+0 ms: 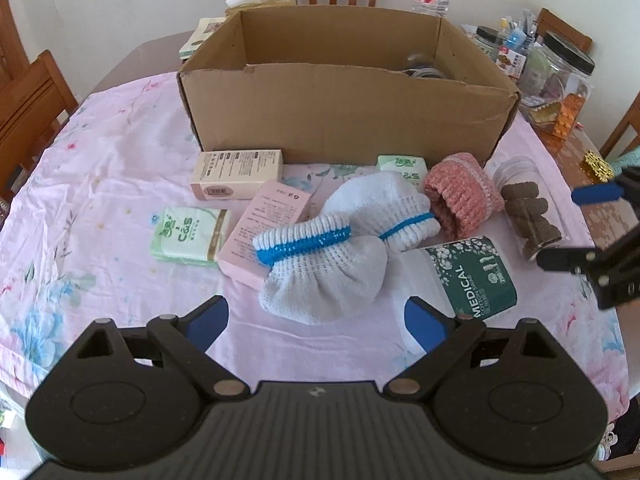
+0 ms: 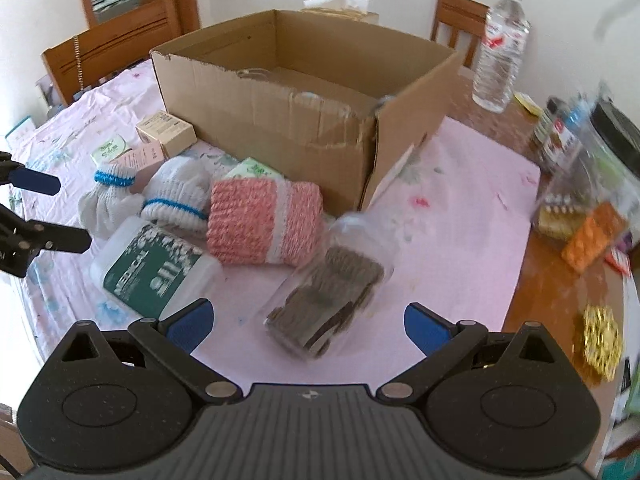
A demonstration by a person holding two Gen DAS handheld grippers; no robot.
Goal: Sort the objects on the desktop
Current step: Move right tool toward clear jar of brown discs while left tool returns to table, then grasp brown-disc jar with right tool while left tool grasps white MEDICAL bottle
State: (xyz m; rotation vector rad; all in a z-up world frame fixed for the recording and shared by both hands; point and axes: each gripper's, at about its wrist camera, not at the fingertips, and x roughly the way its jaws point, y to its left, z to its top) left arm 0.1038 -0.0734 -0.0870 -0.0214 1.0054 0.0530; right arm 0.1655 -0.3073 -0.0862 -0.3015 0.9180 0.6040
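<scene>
Both grippers are wide and hold nothing: the left gripper [image 1: 316,318] hangs before the white socks [image 1: 324,248], the right gripper [image 2: 310,324] before the clear jar [image 2: 328,292], near the cardboard box [image 2: 280,132].

Pink floral tablecloth [image 1: 120,152], brown cardboard box [image 1: 340,112], blue-banded white socks [image 1: 332,248]

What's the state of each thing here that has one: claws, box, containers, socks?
left claw: open, empty
right claw: open, empty
cardboard box: open-topped, upright
clear jar of brown rolls: lying on its side
cotton swab tub: lying on its side
white socks: bunched, on the cloth
pink knit piece: folded, leaning on the jar
water bottle: upright, capped
</scene>
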